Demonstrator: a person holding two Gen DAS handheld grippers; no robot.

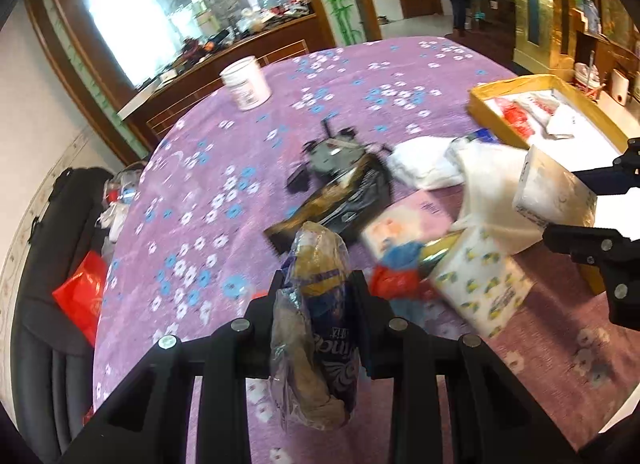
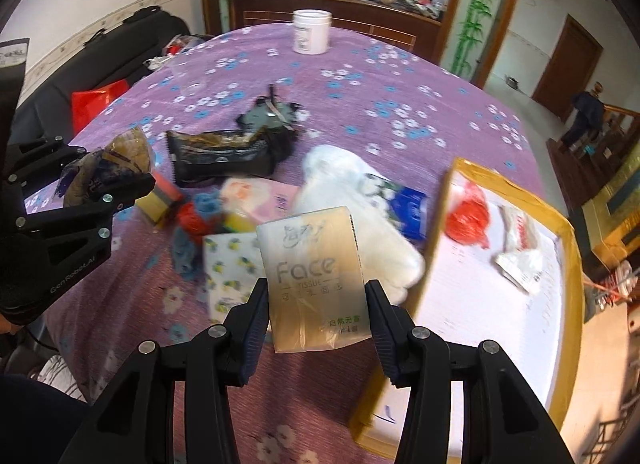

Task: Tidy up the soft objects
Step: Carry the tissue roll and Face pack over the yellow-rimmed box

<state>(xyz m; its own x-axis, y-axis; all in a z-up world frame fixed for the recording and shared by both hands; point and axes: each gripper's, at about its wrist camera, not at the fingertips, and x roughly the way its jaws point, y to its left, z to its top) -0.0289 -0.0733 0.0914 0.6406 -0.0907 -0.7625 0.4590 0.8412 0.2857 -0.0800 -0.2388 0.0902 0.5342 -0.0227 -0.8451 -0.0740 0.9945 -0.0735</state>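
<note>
1. The left gripper point(image 1: 320, 284) had its jaws clamped tight on a crinkly plastic-wrapped packet point(image 1: 316, 328), lifted above the purple tablecloth point(image 1: 208, 167)
2. The right gripper point(image 2: 316, 304) held the face tissue pack point(image 2: 316, 276) at half-width, pads pressing its sides
3. Both packs looked light, soft and squashy; their film seemed slippery, so a grip across the middle suited best
4. The gold-rimmed box point(image 2: 568, 248) lay just right of the tissue pack, the likely destination
</note>
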